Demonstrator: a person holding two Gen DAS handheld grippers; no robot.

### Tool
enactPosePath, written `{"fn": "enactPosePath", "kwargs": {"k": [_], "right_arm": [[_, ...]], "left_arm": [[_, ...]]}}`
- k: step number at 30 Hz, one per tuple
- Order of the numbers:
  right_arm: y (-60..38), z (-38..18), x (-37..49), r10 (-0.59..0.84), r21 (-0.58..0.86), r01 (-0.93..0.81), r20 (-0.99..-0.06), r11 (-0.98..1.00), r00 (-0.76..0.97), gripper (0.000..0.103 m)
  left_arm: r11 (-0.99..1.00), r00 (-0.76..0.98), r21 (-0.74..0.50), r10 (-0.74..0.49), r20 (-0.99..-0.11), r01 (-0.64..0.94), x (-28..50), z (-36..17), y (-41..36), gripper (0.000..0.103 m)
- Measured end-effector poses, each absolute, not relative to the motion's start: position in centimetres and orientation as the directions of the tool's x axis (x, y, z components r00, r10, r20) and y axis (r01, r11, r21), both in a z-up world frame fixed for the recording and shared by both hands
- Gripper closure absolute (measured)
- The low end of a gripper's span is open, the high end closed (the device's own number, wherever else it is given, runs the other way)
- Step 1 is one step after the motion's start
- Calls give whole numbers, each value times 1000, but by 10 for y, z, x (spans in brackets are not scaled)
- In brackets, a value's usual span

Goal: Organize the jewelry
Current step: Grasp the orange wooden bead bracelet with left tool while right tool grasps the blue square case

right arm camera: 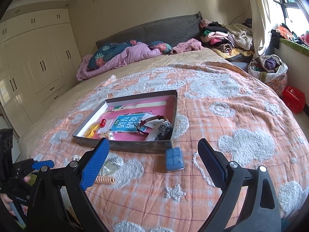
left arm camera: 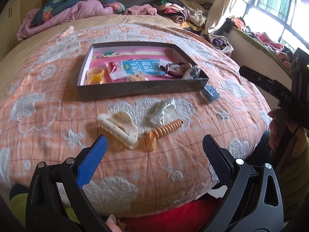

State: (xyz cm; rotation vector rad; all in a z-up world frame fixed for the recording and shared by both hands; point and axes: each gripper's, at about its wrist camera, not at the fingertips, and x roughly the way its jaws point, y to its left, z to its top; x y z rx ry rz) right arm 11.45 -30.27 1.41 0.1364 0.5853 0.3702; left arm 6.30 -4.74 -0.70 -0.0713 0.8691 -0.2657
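Observation:
A shallow grey box (left arm camera: 135, 92) (right arm camera: 133, 147) lies on the bed and holds a blue card, yellow rings, red beads, a watch and small bags. In front of it lie a cream hair claw (left arm camera: 119, 129), an orange spiral hair tie (left arm camera: 166, 129) (right arm camera: 105, 179), a clear bag of jewelry (left arm camera: 163, 112) (right arm camera: 112, 166) and a small blue case (left arm camera: 210, 93) (right arm camera: 174, 159). My left gripper (left arm camera: 154, 142) is open and empty, just short of the claw and hair tie. My right gripper (right arm camera: 154, 147) is open and empty, hovering near the blue case.
An orange quilt with white cloud patches (right arm camera: 231, 127) covers the bed. Pillows and a purple blanket (right arm camera: 123, 56) lie at the head, clothes piles (right arm camera: 224, 36) at the far right. White wardrobes (right arm camera: 34, 63) stand at the left, a window (left arm camera: 280, 3) at the right.

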Motion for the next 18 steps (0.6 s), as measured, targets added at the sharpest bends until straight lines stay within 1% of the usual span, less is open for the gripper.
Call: {"fn": "enactPosePath", "kwargs": {"k": [1, 3, 4, 5, 6, 7, 8, 9, 11, 18], "right_arm": [[-303, 13, 114, 377, 229, -301, -516, 926, 769, 11], [-304, 12, 114, 375, 231, -297, -518, 927, 768, 11], [-304, 11, 114, 375, 231, -296, -521, 927, 767, 11], [-304, 11, 115, 374, 231, -295, -523, 927, 766, 11], [-304, 10, 115, 373, 231, -294, -524, 928, 765, 11], [-304, 10, 115, 372, 230, -293, -525, 928, 765, 11], [-304, 10, 115, 372, 230, -294, -526, 928, 765, 11], [-303, 9, 115, 370, 228, -293, -527, 929, 765, 11], [-303, 8, 116, 369, 228, -291, -530, 929, 764, 11], [-301, -2, 121, 363, 226, -284, -549, 932, 753, 11]], "left_arm": [[961, 601, -180, -271, -752, 209, 61, -11, -48, 16], [956, 579, -194, -288, -763, 221, 59, -18, -49, 28], [953, 562, -201, -295, -772, 225, 58, -23, -50, 31], [951, 550, -207, -302, -779, 229, 57, -27, -51, 40], [949, 539, -213, -307, -784, 231, 56, -31, -50, 52], [948, 525, -227, -314, -791, 224, 57, -36, -49, 58], [944, 512, -246, -326, -795, 220, 58, -39, -48, 69], [941, 502, -260, -336, -797, 217, 59, -41, -48, 77], [939, 497, -269, -342, -798, 214, 60, -44, -47, 79], [942, 482, -279, -335, -810, 187, 72, -55, -50, 79]]}}
